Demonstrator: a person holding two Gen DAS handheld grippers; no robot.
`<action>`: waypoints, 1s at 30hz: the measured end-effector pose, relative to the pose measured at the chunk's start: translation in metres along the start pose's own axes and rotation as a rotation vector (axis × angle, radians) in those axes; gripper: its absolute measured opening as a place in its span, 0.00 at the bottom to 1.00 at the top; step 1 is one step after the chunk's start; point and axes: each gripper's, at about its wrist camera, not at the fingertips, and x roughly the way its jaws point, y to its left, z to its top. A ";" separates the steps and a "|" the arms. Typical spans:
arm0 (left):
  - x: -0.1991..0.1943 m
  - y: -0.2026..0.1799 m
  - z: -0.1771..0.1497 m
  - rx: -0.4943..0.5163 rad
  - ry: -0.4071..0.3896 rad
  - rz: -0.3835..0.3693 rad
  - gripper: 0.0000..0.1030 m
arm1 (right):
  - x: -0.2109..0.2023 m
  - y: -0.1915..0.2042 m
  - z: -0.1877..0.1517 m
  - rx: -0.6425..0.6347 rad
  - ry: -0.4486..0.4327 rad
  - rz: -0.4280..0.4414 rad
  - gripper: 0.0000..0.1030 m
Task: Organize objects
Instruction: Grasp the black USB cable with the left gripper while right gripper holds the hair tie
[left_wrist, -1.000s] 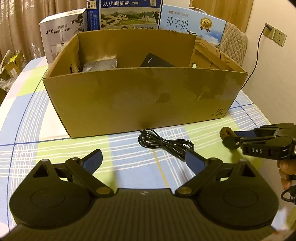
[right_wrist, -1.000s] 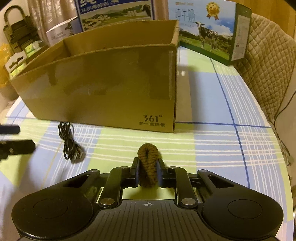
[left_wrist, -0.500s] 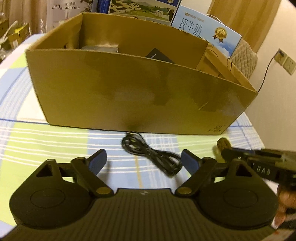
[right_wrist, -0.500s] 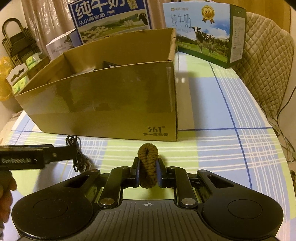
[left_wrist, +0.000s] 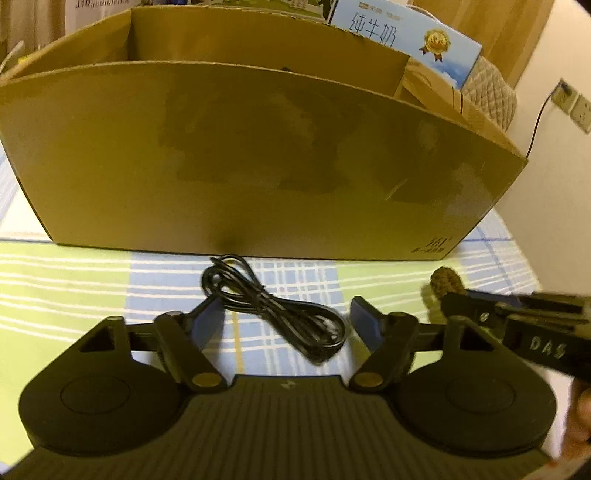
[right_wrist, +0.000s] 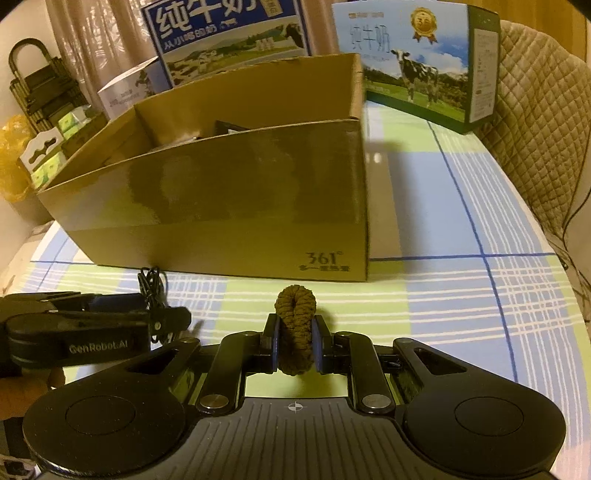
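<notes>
Left wrist: left gripper (left_wrist: 286, 319) has its fingers spread wide, nothing between them. The cable (left_wrist: 275, 308) lies bundled on the tablecloth (left_wrist: 74, 280), right in the gap between the fingers and just in front of the box (left_wrist: 240, 158). It looks light, limp and loosely coiled, with a loop near the box and the plug ends toward the gripper. My call: pinch across the thick middle of the bundle, where most strands cross. Grab a single loop and the rest will likely trail or uncoil. Low breakage risk, some risk of strands slipping out. The right gripper (left_wrist: 448, 297) shows at the right edge with the brown rope (left_wrist: 445, 282) sticking out of its tip.

Right wrist: right gripper (right_wrist: 294, 341) is clamped on the rope (right_wrist: 295, 325), a folded braided piece standing upright between the pads. It looks soft, compressible, light and grippy, so the hold seems secure. It hangs above the tablecloth, near the box's front right corner (right_wrist: 364, 236). The box is open-topped with dark items inside, too hidden to name. The left gripper (right_wrist: 110, 314) sits low at left over the cable (right_wrist: 151, 286). Milk cartons (right_wrist: 413, 62) stand behind the box.
</notes>
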 end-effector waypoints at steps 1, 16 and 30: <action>-0.001 -0.001 -0.001 0.025 0.004 0.012 0.58 | 0.000 0.002 0.000 0.000 -0.001 0.004 0.14; -0.051 0.031 -0.024 0.170 0.129 0.027 0.18 | -0.011 0.031 0.010 -0.001 -0.038 0.056 0.14; -0.054 0.042 -0.022 0.146 0.070 0.037 0.28 | -0.004 0.043 0.008 -0.033 -0.019 0.050 0.14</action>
